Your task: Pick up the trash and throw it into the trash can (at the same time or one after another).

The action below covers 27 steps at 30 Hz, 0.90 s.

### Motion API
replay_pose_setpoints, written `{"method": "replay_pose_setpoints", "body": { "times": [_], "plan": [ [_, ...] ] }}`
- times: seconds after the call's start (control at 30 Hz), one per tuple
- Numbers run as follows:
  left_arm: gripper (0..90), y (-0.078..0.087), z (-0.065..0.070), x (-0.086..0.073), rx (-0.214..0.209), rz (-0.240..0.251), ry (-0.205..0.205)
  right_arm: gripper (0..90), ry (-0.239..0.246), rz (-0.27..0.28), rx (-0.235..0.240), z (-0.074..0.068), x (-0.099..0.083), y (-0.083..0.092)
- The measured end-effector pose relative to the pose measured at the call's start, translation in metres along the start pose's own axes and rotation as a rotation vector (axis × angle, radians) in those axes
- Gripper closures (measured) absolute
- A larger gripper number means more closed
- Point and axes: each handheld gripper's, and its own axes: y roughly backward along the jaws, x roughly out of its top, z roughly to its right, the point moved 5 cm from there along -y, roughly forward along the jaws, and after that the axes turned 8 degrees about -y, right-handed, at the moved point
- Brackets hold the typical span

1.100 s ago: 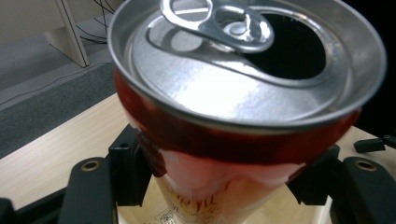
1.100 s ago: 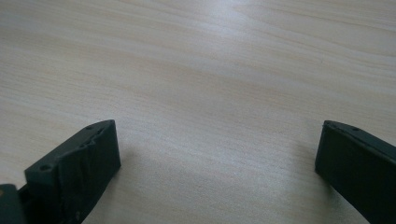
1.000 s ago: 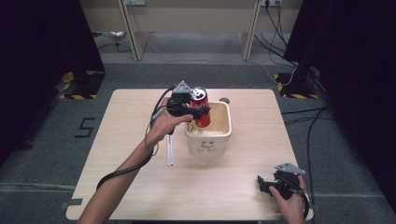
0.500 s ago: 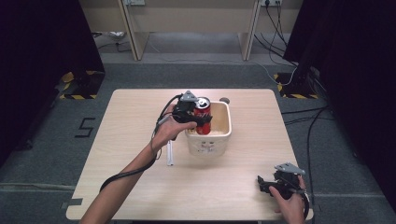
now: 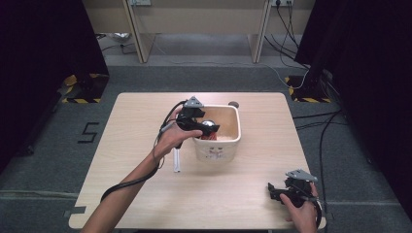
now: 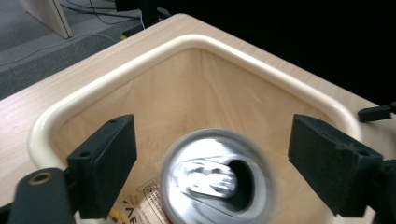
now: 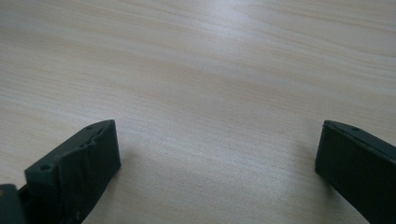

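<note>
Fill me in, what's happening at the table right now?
The person's left gripper hangs over the cream tub and its jaws have just been opening. The red can sits between them, pads clear of it, blurred as it drops into the tub. A white pen-like stick lies on the table beside the tub. The right gripper rests open at the near right corner, holding nothing.

Red can (image 5: 210, 132) with silver top (image 6: 217, 175), inside cream tub (image 5: 234, 141) bearing small red print on near side. Pale wood-grain table (image 5: 243, 194). White tube (image 5: 177, 160) left of tub. Black grippers, left (image 5: 204, 127) and right (image 5: 278, 190), with grey plates. Grey floor.
</note>
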Motion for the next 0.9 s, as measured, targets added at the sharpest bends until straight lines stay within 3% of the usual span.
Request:
{"method": "replay_pose_setpoints", "body": {
  "times": [0.17, 0.37, 0.9],
  "plan": [
    [15.2, 0.021, 0.004, 0.007, -0.015, 0.032, -0.014, 0.2, 0.001, -0.001, 0.0, 0.0, 0.0, 0.0],
    [15.2, 0.043, 0.004, 0.009, 0.008, 0.035, -0.027, 0.2, 0.001, -0.001, 0.0, 0.0, 0.0, 0.0],
    [15.4, 0.063, -0.018, -0.014, 0.064, 0.037, 0.026, 0.2, 0.001, -0.001, 0.0, 0.0, 0.0, 0.0]
  ]
}}
